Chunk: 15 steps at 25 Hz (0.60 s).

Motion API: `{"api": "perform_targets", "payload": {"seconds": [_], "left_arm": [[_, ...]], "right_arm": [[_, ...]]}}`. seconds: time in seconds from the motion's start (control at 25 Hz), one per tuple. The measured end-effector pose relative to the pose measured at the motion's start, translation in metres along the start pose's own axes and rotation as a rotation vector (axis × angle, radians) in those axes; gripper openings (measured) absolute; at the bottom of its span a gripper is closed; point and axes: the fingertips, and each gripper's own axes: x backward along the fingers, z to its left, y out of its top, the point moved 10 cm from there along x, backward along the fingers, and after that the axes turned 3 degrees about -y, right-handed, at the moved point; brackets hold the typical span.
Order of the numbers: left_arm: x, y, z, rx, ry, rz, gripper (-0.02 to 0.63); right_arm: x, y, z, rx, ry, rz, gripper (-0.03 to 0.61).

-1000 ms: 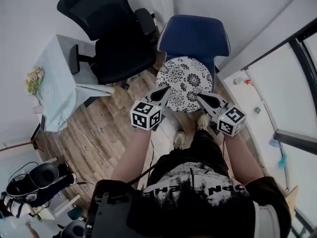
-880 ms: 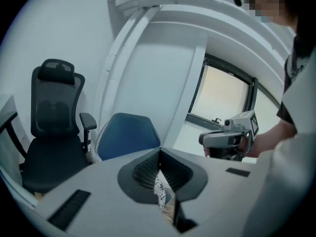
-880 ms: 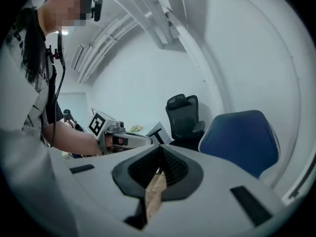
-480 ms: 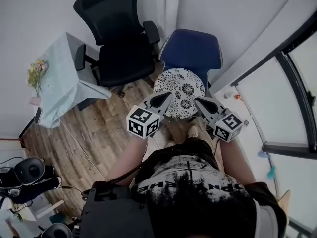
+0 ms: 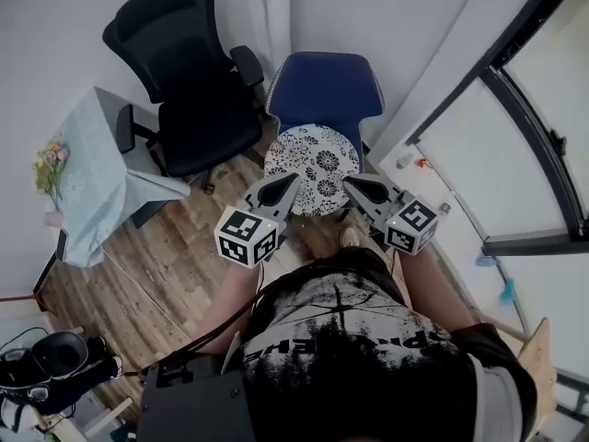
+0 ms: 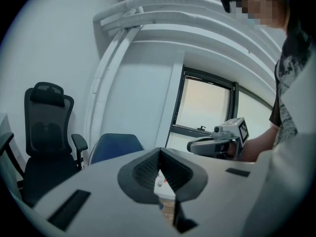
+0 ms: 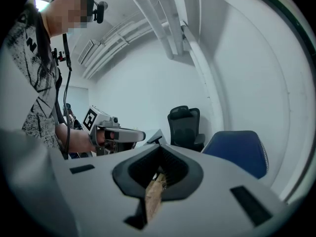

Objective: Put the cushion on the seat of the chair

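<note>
Left claw (image 5: 293, 179): jaws together, nothing between them, pointing far, nearly level.
Right claw (image 5: 348, 181): jaws together, empty, level with the left one.
Left forearm (image 5: 232, 293): stretched forward.
Right forearm (image 5: 433, 280): stretched forward likewise.

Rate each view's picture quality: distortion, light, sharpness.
Head view: even daylight, sharp, the pattern on the cushion crisp; the wall edges slant from the wide lens. Left gripper view: strong fisheye, black corners, window washed out, near jaws soft. Right gripper view: same fisheye and dark corners, ceiling pipes bent, blue chair clear.
</note>
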Motion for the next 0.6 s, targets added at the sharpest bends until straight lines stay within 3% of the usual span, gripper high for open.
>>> {"api": "perform_targets", "payload": {"seconds": [0.6], "left_arm": [[0.01, -0.003, -0.004, -0.029, -0.024, 0.04, 0.014]], "right_arm": [[-0.002, 0.002, 0.017, 0.035, 0.0, 0.011, 0.018]]}}
